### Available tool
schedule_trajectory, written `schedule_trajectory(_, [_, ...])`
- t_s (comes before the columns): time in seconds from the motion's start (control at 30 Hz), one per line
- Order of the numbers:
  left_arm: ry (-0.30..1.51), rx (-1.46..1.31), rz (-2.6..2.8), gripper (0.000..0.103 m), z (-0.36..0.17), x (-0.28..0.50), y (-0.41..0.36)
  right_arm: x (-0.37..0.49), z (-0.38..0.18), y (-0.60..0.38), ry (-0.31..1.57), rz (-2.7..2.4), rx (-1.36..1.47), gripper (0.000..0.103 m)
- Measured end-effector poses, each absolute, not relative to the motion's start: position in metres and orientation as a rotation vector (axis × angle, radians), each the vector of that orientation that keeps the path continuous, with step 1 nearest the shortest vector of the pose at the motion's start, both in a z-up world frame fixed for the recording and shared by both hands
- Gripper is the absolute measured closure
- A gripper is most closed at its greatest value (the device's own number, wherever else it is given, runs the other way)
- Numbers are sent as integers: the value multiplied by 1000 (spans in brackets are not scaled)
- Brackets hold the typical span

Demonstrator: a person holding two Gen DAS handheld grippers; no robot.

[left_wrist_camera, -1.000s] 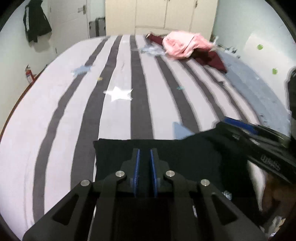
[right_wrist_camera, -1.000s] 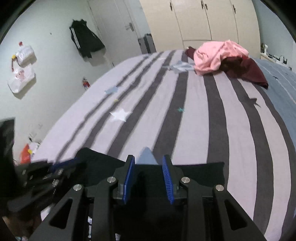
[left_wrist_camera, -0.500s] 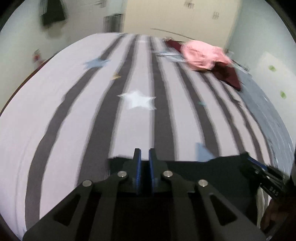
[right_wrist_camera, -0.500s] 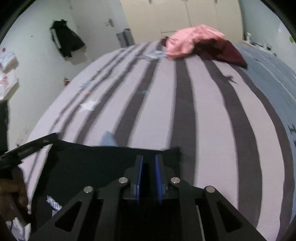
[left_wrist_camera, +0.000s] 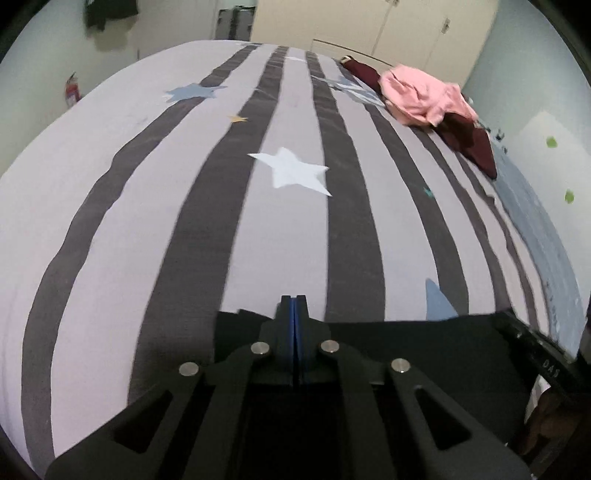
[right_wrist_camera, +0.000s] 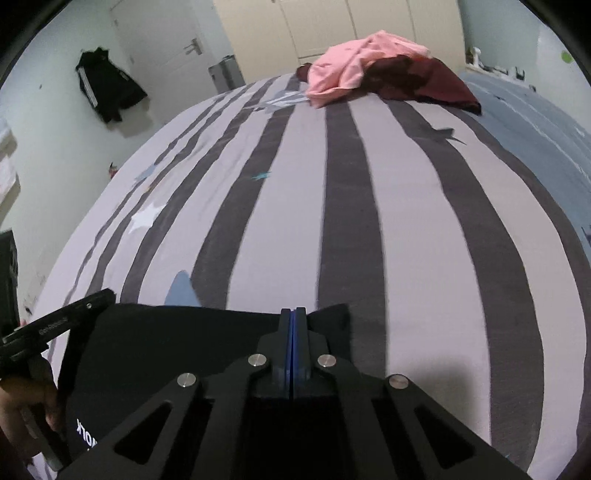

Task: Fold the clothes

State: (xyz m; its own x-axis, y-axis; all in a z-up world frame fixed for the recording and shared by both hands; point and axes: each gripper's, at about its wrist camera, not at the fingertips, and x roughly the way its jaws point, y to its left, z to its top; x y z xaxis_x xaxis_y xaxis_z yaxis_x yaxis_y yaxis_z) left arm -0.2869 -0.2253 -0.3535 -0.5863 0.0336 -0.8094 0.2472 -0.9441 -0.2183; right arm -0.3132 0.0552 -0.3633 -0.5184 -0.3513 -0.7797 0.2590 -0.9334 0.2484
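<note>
The black garment [right_wrist_camera: 177, 343] lies flat at the near edge of the bed [left_wrist_camera: 147, 229], its far hem a straight line across the striped sheet. All other places are given from this garment.

Left gripper [left_wrist_camera: 293, 306] sits at its far-left corner, blue pads pressed together w/ no gap, pinching the cloth edge. Right gripper [right_wrist_camera: 293, 317] sits at its far-right corner, pads also clamped tight on the hem; a small flap of cloth sticks out just to the right of them. Both sets of jaws have just been closing, w/ fabric between them. In the right wrist view the left tool's body crosses the garment's left side, a hand [right_wrist_camera: 26, 410] gripping the handle.

Beyond the hem: wide open sheet, smooth cotton-like, pale lilac w/ dark grey stripes running away from the garment, printed stars incl. a white star [left_wrist_camera: 291, 171] well ahead. Nothing in the way there.

Far beyond, near the bed's far-right end, a crumpled pink garment [right_wrist_camera: 354, 62] lies on a dark maroon garment [right_wrist_camera: 432, 81], touching. Right of the stripes, a blue-grey cover [right_wrist_camera: 546, 122].

Garment is matte, dark, w/ white lettering [right_wrist_camera: 86, 430] near its left front; text is unreadable.

Behind the bed: cream wardrobe doors [left_wrist_camera: 406, 26], a black jacket [right_wrist_camera: 107, 85] hanging on the wall.
</note>
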Motion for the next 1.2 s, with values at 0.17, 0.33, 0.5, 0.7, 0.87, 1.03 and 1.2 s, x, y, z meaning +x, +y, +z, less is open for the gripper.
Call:
schedule_trajectory(0.17, [469,1259,-2697,95,-321,-270,-229,-312,-338,69,-179,-2531,1243,94])
schedule_trajectory(0.33, [436,1294,-2827,95,-297,-228,-193,-276,-317,61,-112,-2444,1200,88])
schedule_trajectory(0.5, [334,1396,-2902,95,-304,-191,-145,-234,-316,40,-59,-2325,1178,88])
schedule_trajectory(0.7, [364,1481,-2812,97,-346,-187,-151,-222,-357,42,-59,-2296,1288,92])
schedule_trajectory(0.87, [407,1398,-2776,93,-323,-176,-169,-222,-344,61,-66,-2350,1278,88])
schedule_trajectory(1.03, [355,1441,-2753,94,-339,-154,-182,-206,-352,79,-49,-2360,1325,88])
schedule_trajectory(1.2, [381,1374,-2718,90,-321,-142,-182,-194,-340,91,-37,-2397,1328,88])
